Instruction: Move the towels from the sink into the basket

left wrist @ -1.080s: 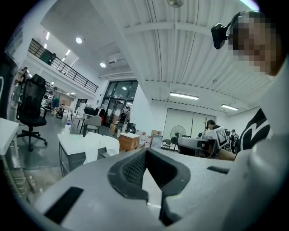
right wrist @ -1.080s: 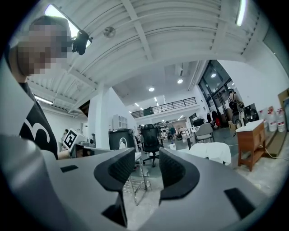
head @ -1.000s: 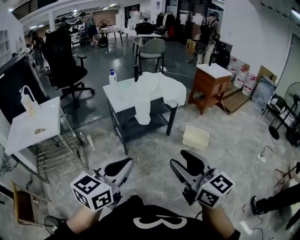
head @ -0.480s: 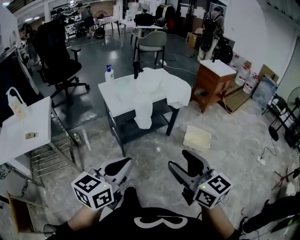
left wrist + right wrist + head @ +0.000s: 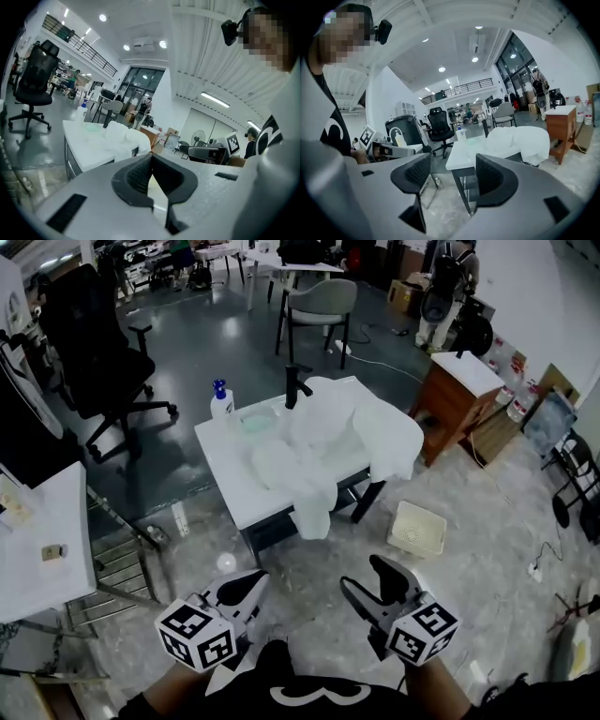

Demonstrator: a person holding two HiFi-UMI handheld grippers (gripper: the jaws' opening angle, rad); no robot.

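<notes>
Nothing is moved yet: the counter (image 5: 225,470) is carrying the whole heap of white towels (image 5: 323,446), lying over the sink (image 5: 255,424) and spilling off the front edge. The basket (image 5: 418,528) is sitting on the floor nearby, seemingly empty. The right claw (image 5: 364,575) is standing spread and empty, having just been opening. The left claw (image 5: 249,579) is pressed together, also empty.

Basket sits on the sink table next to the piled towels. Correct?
No. The basket is on the floor to the right of the sink table, not on it. The towels are piled on the table, as you said. The head view shows this.
</notes>
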